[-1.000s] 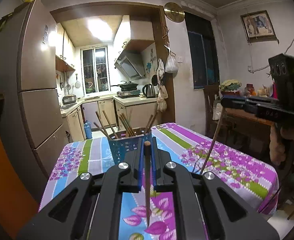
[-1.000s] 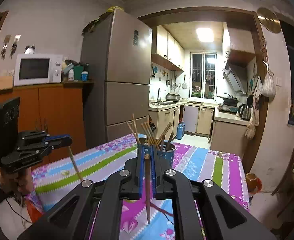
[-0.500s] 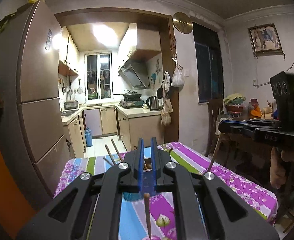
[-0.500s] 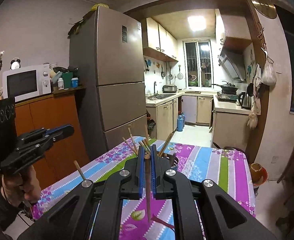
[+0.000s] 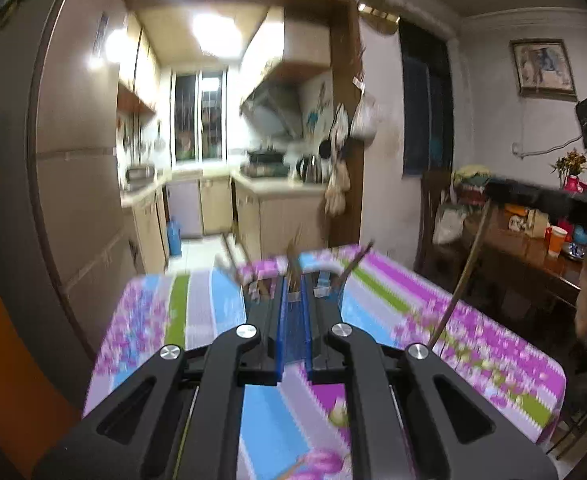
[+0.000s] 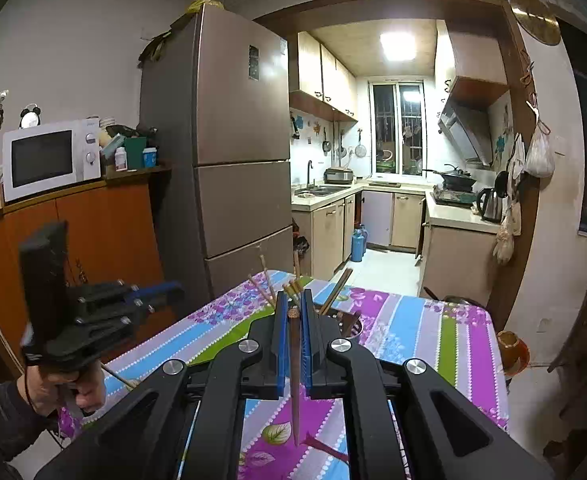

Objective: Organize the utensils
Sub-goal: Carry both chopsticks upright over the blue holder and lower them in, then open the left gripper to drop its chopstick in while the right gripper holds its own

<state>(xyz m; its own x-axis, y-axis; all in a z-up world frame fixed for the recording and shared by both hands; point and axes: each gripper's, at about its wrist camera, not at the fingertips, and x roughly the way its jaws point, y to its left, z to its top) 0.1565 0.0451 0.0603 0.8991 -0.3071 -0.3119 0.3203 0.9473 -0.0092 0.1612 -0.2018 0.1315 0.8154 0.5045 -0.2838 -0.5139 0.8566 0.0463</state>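
A blue mesh holder (image 6: pixel 351 322) full of chopsticks (image 6: pixel 267 280) stands on the flower-striped tablecloth (image 6: pixel 413 332), just beyond my right gripper (image 6: pixel 293 304). That gripper is shut on a brown chopstick (image 6: pixel 295 380) that hangs point-down between its blue pads. From the left wrist this chopstick (image 5: pixel 459 280) slants down from the right gripper (image 5: pixel 493 190). My left gripper (image 5: pixel 293 304) is shut, and no chopstick shows between its pads; the holder (image 5: pixel 327 276) sits blurred right behind them. From the right wrist, a thin stick (image 6: pixel 117 375) shows under the left gripper (image 6: pixel 175 289), by the table's edge.
A tall fridge (image 6: pixel 237 152) and an orange cabinet (image 6: pixel 93 232) with a microwave (image 6: pixel 49 158) stand left of the table. The kitchen opens behind. A wooden side table (image 5: pixel 533 248) with cups and a chair (image 5: pixel 437 216) are on the right.
The chopstick in my left gripper slid down between the pads and is gone from them. The left gripper moved toward the holder. The right gripper rose a little, still holding its chopstick.
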